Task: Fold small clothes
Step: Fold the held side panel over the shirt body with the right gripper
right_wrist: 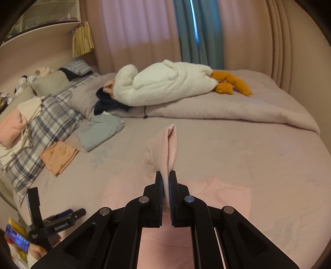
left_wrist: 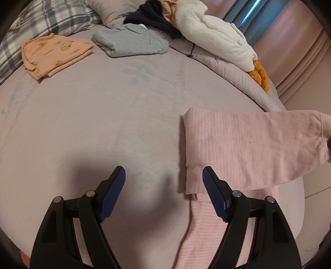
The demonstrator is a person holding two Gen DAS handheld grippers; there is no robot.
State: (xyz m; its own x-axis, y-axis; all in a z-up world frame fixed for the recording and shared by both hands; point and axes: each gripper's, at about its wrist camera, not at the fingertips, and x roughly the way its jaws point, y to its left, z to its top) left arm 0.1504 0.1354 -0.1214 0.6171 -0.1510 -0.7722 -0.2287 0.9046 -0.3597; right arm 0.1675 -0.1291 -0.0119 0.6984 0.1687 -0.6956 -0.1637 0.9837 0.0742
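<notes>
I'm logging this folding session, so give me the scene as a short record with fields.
surface: bed with mauve sheet
item in work: pink striped garment, one part folded over
right tongs: shut on the garment's edge, lifting it
left tongs: open, empty, at the garment's left edge
already folded: orange garment, grey garment
also on bed: white plush goose, plaid pillow

Bare bed sheet [left_wrist: 86,128] open across near and left, pink garment [left_wrist: 248,144] lying right, folded orange [left_wrist: 55,54] and grey [left_wrist: 130,40] clothes far left, plush goose [left_wrist: 215,35] on quilt far right
</notes>
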